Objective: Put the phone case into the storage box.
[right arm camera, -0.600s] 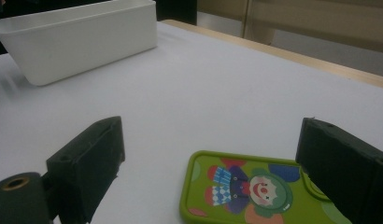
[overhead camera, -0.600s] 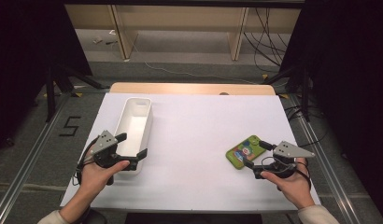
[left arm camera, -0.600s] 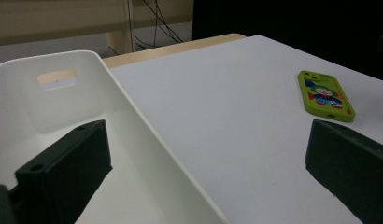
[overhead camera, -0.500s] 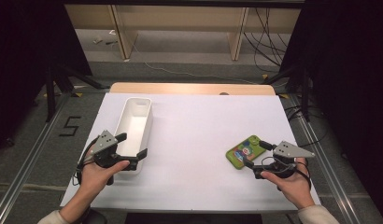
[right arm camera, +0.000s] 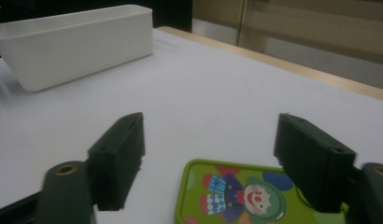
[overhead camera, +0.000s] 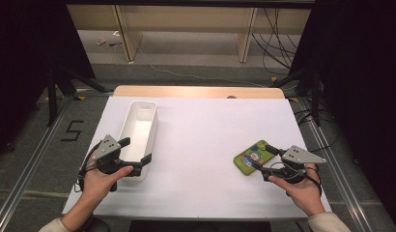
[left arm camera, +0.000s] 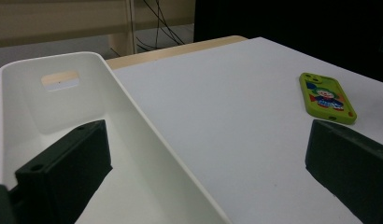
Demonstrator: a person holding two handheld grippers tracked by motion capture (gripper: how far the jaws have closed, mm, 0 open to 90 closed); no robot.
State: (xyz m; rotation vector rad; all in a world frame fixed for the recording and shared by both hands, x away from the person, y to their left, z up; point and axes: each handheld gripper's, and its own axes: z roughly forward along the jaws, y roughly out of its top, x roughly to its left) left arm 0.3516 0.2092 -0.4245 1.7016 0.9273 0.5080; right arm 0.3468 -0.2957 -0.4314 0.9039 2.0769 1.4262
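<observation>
Phone case (overhead camera: pixel 253 157) flat between right gripper's (overhead camera: pixel 263 157) wide jaws | left gripper (overhead camera: pixel 137 151) wide, straddling bin (overhead camera: pixel 138 126) wall | risk: thin case slips out when pinched.

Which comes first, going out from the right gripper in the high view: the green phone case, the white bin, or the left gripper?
1. Green phone case: just ahead of the right gripper, between its open fingers.
2. White bin: across the table on the left side.
3. Left gripper: at the bin's near end, its fingers astride the bin's wall; close to call with the bin.
</observation>
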